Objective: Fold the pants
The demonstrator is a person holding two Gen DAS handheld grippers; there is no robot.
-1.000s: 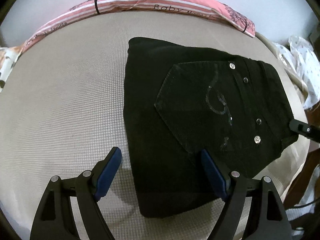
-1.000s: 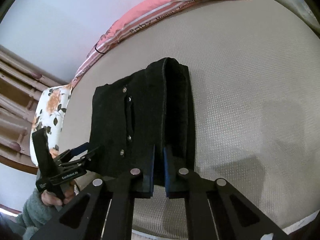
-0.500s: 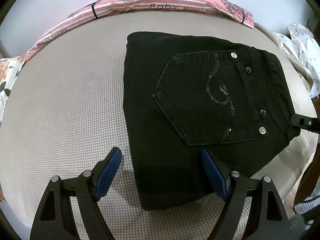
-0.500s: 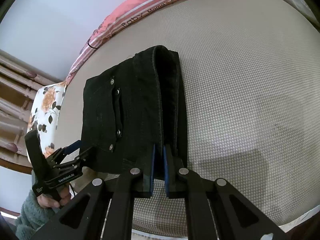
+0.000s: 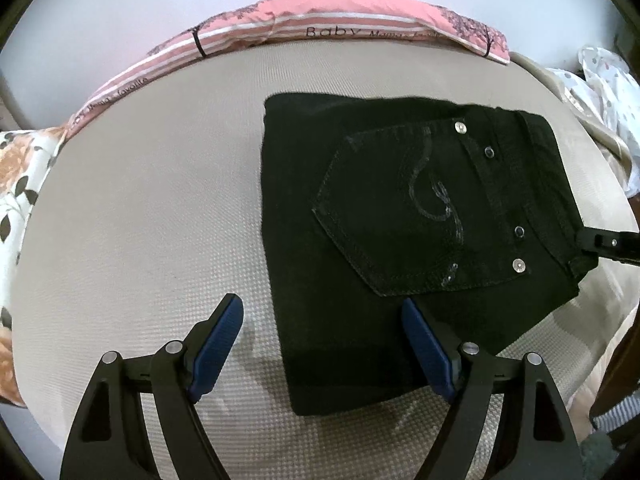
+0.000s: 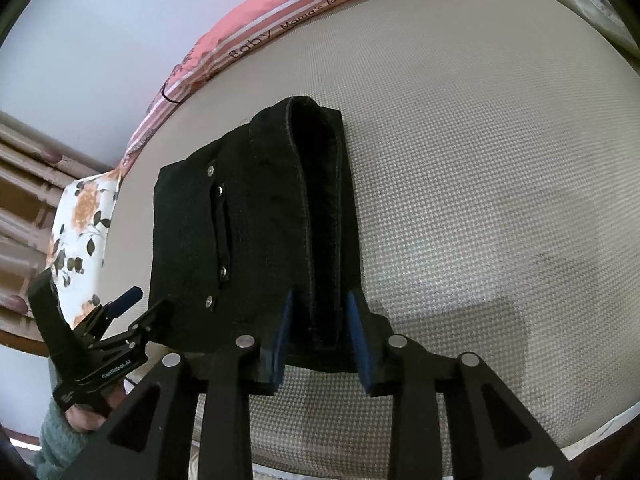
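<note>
My right gripper (image 6: 320, 330) has just been opening, the pants (image 6: 256, 236) waistband between its jaws, released; left gripper (image 5: 320, 344) spread empty. Risk: fold springs open at twelve o'clock.

Both fisheye views were evenly lit by soft daylight; straight edges bowed strongly toward a dark circular vignette; the black pants (image 5: 408, 240) swallowed most detail, with only studs and pocket stitching catching light; soft shadows fell on the beige mattress (image 6: 480, 184) beneath the gripper fingers; the left view looked slightly smeared; no harsh glare showed.
</note>
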